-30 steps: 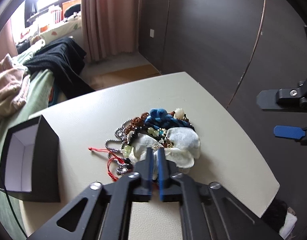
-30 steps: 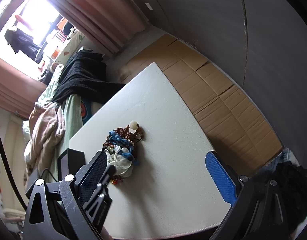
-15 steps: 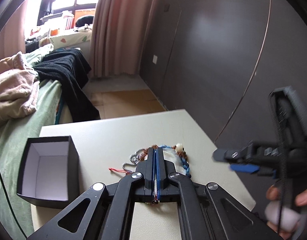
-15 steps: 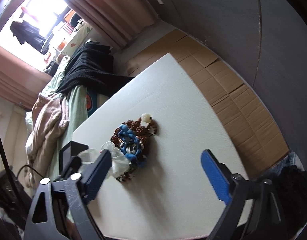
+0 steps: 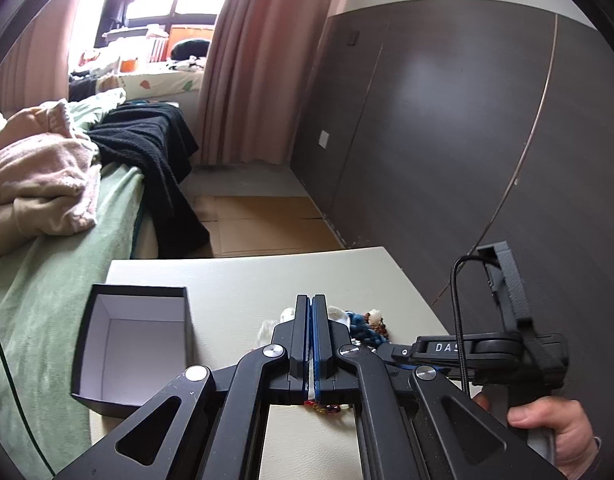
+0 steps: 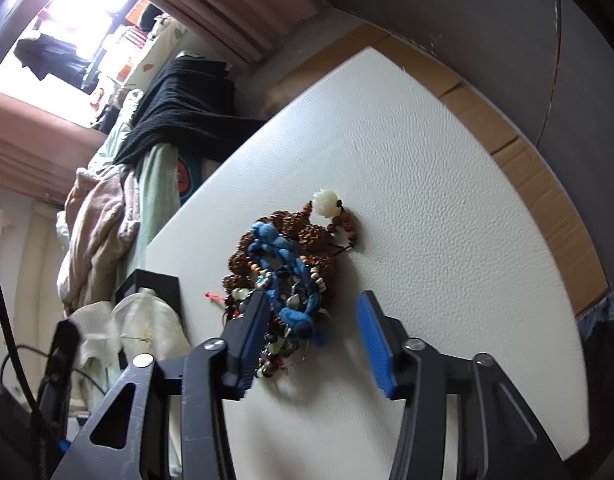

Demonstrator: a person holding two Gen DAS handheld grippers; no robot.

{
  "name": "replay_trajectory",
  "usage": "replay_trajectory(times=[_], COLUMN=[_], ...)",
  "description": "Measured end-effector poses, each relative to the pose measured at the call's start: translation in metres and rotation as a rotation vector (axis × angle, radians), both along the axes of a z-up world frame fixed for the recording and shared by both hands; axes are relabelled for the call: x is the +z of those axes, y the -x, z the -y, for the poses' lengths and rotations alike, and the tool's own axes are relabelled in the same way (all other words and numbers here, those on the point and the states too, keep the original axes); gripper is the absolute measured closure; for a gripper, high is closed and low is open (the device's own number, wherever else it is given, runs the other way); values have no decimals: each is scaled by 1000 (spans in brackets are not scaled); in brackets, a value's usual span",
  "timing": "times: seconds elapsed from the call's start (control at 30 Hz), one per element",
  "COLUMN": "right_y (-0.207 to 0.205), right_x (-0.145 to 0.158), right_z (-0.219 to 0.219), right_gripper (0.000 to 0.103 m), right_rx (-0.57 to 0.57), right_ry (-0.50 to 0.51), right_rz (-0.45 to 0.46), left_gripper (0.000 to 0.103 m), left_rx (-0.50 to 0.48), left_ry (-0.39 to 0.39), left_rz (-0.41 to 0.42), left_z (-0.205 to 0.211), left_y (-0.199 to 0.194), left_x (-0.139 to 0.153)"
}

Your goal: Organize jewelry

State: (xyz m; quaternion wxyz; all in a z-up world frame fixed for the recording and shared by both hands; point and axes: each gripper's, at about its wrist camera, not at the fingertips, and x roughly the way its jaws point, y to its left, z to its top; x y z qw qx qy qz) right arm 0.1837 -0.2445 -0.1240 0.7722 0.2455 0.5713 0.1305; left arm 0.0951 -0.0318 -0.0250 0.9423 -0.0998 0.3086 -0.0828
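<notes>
While the left gripper (image 5: pixel 311 312) has its jaws pressed together on a thin white cloth (image 6: pixel 147 328), it hangs above the counter (image 5: pixel 243 280) with the cloth drooping near the black box (image 5: pixel 131 340) at the left. In the right wrist view the jewelry pile (image 6: pixel 287 272) lies mid-counter: blue cord, brown beads, a white bead at its far end. The right gripper (image 6: pixel 313 340) sits low at the pile's near end, jaws spread, its left finger touching the beads.
</notes>
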Motion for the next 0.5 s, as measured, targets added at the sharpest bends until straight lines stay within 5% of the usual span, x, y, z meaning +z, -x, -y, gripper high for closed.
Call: replay_trajectory(times=[0.07,0.13,0.5], right_y=[-1,-1,22], right_x=[-4,-4,41], right_z=[-1,-1,-2], right_gripper=[73,94,96], right_rx=[-8,-13,14], right_ry=[-9,-24,-114], right_rz=[-5,1,178], left_gripper=[103,103,103], left_rx=[14,27,90], left_ry=[1,3,7], left_rz=[-4,-6,26], left_z=[-5,-9,-38], left_y=[2,6,26], left_x=[1,2,13])
